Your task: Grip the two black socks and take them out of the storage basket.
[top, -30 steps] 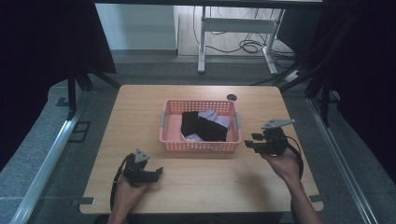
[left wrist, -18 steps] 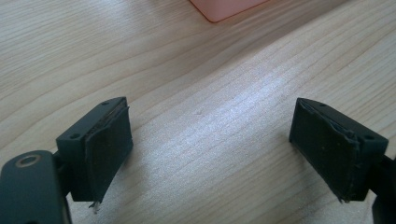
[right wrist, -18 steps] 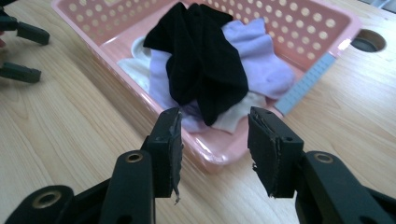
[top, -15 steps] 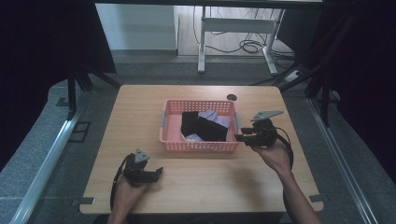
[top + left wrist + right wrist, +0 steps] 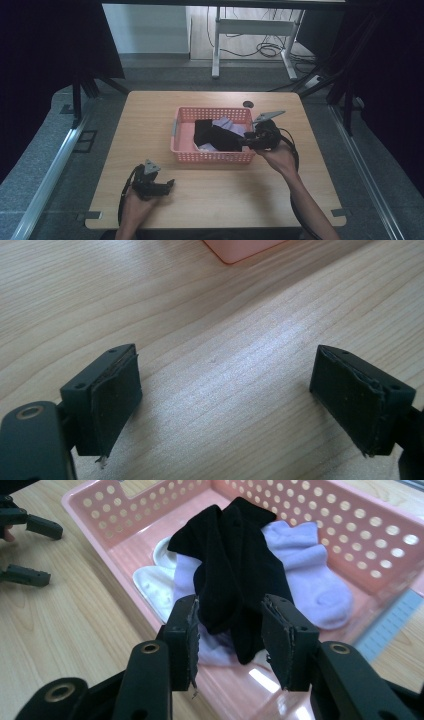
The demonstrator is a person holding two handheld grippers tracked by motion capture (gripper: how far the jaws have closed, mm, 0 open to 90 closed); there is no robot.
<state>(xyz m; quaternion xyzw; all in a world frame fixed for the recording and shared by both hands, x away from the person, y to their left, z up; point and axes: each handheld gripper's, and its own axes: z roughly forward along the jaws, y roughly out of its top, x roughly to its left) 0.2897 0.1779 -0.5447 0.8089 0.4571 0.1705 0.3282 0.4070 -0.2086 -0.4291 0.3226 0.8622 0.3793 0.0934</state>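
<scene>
1. The right gripper (image 5: 248,141) has advanced from beside the pink basket (image 5: 210,156) to over its rim, jaws parted astride the black sock (image 5: 235,570) lying inside.
2. The left gripper (image 5: 167,185) rests released on the bench (image 5: 225,195).
3. A grasp on the sock appears imminent.

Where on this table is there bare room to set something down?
Bare wood: the table's left strip beside the basket, and the front between the left gripper and the right forearm. Crowded: the basket, full of socks, with the right gripper at its right rim.
</scene>
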